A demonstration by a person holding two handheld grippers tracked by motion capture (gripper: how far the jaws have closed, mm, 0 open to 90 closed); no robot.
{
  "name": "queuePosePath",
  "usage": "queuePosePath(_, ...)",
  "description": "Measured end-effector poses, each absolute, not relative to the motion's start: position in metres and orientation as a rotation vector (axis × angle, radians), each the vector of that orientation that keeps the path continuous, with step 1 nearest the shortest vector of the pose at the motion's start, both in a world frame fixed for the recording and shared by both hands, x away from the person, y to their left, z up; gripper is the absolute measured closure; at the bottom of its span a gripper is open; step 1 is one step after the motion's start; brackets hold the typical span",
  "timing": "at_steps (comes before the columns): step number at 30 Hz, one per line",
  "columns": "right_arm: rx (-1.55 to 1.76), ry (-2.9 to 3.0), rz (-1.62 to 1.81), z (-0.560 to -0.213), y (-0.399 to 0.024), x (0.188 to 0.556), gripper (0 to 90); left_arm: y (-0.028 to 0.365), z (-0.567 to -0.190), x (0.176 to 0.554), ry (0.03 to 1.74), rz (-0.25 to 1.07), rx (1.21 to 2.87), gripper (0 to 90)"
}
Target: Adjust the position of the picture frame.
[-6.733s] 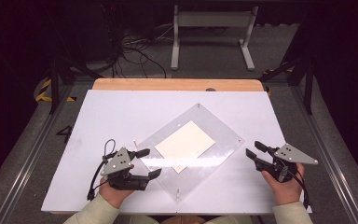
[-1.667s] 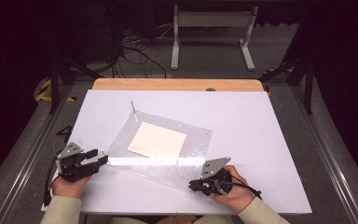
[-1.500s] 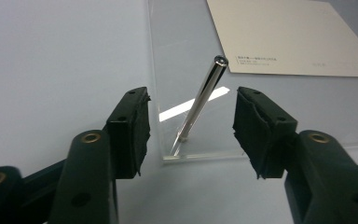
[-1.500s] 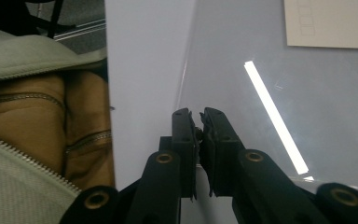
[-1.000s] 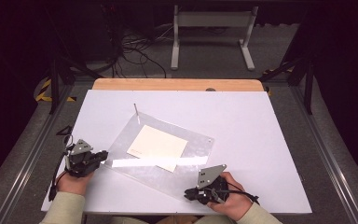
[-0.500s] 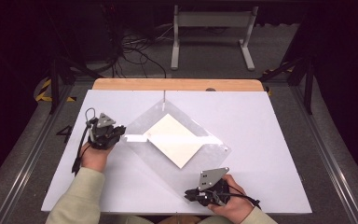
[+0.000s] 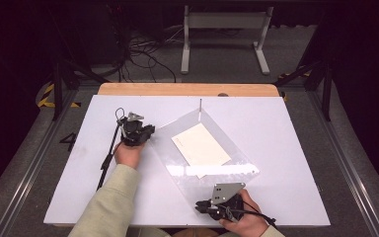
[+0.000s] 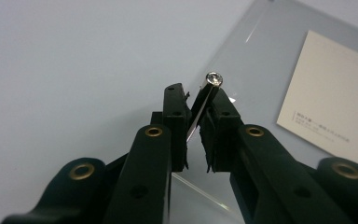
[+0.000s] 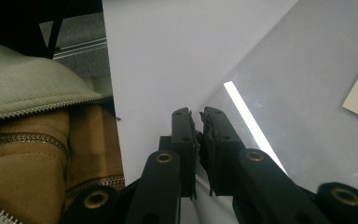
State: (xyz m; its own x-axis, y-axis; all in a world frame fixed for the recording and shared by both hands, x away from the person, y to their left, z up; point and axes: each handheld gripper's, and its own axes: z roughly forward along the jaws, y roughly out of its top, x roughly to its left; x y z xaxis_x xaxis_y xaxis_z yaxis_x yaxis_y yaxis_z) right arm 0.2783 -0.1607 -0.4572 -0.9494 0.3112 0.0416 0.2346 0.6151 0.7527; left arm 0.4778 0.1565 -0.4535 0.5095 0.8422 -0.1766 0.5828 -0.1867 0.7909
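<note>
Compared with half a second ago, the clear, square acrylic sheet has turned further on the white table: its left corner now sits farther right, and the corner with the small metal standoff pin points towards the far wooden edge. The left tongs have travelled with that left corner towards the table's middle. The cream rectangular card under the sheet has turned along with it. The right tongs have kept their place at the near corner.

The left gripper view shows what the high view cannot: the left tongs straddle the sheet's thin edge beside a round silver screw head, and a slim gap shows beside the edge; the jaws have just been opening a little, with the sheet between them. Faint print on the card is also visible there, too small to read.

The right gripper view shows the right tongs together, clamped on the sheet's near corner, with a light-coloured zipped sleeve close at the left.
</note>
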Motion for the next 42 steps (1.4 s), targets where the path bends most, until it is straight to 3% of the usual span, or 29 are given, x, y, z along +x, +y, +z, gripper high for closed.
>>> queuePosePath(3, 0.472, 2.728, 1.253, -0.457, -0.161, 0.276, 79.4, 0.162, -0.451, 0.476, 1.160, 0.302, 1.861, 65.8)
queuePosePath(4, 0.471, 2.736, 1.245, -0.456, -0.160, 0.275, 77.4, 0.164, -0.448, 0.473, 1.149, 0.302, 1.858, 65.8)
queuePosePath(5, 0.483, 2.720, 1.237, -0.453, -0.163, 0.276, 76.2, 0.166, -0.445, 0.468, 1.137, 0.323, 1.869, 57.0)
queuePosePath(9, 0.550, 2.661, 1.316, -0.444, -0.175, 0.282, 76.6, 0.177, -0.434, 0.447, 1.068, 0.428, 1.887, 52.1)
queuePosePath(17, 0.676, 2.496, 1.373, -0.421, -0.209, 0.302, 79.5, 0.180, -0.414, 0.403, 0.846, 0.384, 1.948, 41.8)
queuePosePath(30, 1.012, 2.280, 1.218, -0.406, -0.282, 0.346, 75.7, 0.183, -0.428, 0.369, 0.776, 0.332, 2.074, 43.6)
queuePosePath(34, 1.096, 2.262, 1.119, -0.407, -0.297, 0.356, 81.7, 0.180, -0.431, 0.370, 0.798, 0.328, 2.108, 50.8)
queuePosePath(42, 1.252, 2.322, 0.977, -0.434, -0.315, 0.376, 88.6, 0.184, -0.432, 0.368, 0.826, 0.283, 2.088, 54.5)
